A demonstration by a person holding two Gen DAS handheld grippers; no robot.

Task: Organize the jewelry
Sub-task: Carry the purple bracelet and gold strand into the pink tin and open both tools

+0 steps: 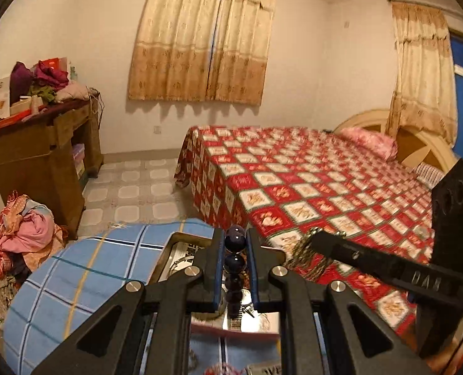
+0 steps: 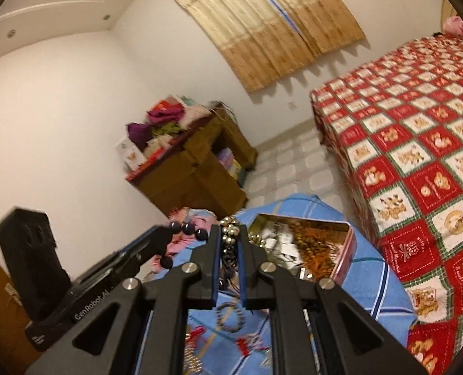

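Blurred tin (image 2: 341,268); left claw (image 1: 235,259) hides beads (image 1: 234,262).

**Lighting and picture quality, both wrist views**

I note warm, yellowish indoor light from above; recessed ceiling spots (image 2: 11,33) glow at 10 o'clock in the right view. Curtains (image 1: 203,36) are drawn, with a thin blue sliver of daylight at the seam. Scalloped shadows fall on the wall beneath their hem. Fisheye bending is strong, with a black vignette at the corners. Motion blur smears the bedspread (image 1: 325,187) toward 3 o'clock; small glare sits on the dark beads (image 1: 235,234).
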